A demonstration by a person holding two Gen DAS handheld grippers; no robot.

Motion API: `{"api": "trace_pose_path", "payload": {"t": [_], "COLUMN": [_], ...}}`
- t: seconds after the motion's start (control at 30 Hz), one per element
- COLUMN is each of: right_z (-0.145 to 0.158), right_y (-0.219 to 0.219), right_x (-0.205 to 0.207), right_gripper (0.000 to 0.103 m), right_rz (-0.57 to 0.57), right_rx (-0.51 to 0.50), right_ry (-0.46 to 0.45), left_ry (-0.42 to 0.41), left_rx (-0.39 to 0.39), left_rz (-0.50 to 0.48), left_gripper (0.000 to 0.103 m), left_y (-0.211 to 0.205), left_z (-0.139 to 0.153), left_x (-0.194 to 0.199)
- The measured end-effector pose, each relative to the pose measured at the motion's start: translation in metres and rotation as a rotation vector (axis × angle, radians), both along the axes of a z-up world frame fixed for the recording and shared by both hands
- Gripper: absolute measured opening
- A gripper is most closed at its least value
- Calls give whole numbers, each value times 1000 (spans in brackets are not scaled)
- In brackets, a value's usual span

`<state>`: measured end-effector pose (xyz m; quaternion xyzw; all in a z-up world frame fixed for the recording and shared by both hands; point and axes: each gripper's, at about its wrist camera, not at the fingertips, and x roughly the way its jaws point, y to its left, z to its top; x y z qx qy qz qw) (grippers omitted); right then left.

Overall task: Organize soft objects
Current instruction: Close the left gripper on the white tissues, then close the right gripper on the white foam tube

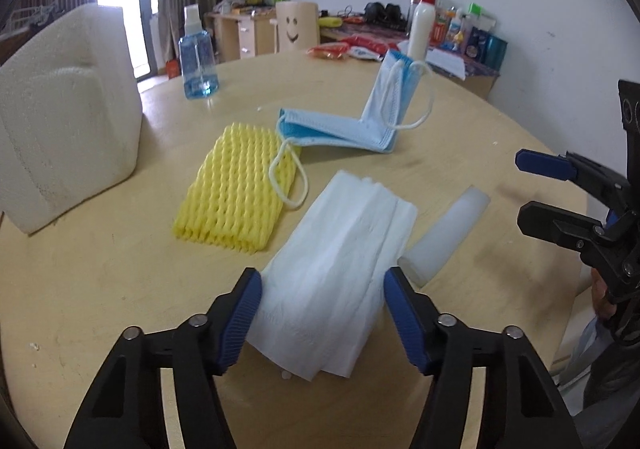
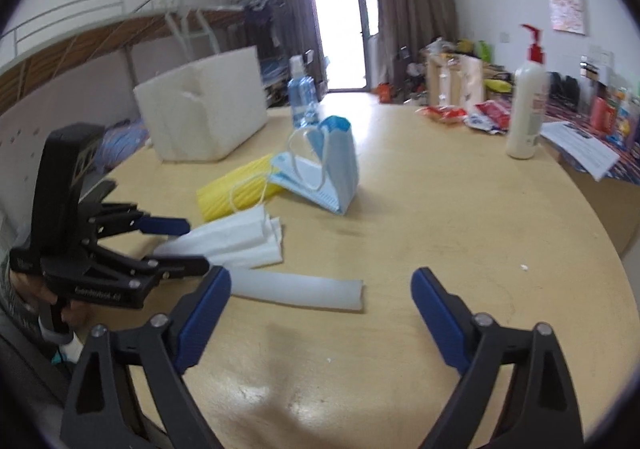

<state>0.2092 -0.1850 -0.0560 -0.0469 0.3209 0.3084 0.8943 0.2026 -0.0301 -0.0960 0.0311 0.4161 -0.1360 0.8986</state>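
The left gripper (image 1: 322,309) tilts down over the round wooden table (image 1: 120,289), its blue pads either side of the folded white tissue (image 1: 336,249); whether they press it I cannot tell. The right gripper (image 2: 320,313) hangs parted and empty by the white foam tube (image 2: 296,291). A yellow foam net (image 1: 236,193) and blue face mask (image 1: 344,129) lie beyond.

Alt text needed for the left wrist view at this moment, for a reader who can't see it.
The left gripper straddles a folded white tissue on a round wooden table, blue fingers on either side. Beyond lie a yellow foam net, a blue face mask and a white foam tube; the right gripper enters from the right.
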Motion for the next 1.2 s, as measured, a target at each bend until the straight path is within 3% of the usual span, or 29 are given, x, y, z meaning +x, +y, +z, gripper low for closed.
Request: {"api": "trace_pose_path", "payload": {"t": [0.2,0.33,0.43,0.6,0.8,1.03,1.2], "right_z": [-5,-7,-9,-14,-19,-17,-16], "right_y": [4,7,10,14,13,14,7], "right_x": [15,19,24,32,37,38,30], "right_gripper": [82,78,77,73,65,51,42], "right_rz": [133,213,288,342,399,467,444], "right_rx": [-60,-111,-138,-200,-197,-222,-258], "right_ry": [71,77,93,104,120,98,84], "left_ry": [-7,-8,-15,-17,-18,-14,-14], "left_rx": [56,57,58,34,44,38,36], "left_rz": [-3,13,21,39,55,63,68], "left_gripper": [55,27,18,16,16,16,16], "left_y": [-6,-2,3,7,4,6,6], "left_z": [-1,0,0,1,1,1,2], "left_x": [-1,-2,-2,-2,-2,-1,-1]}}
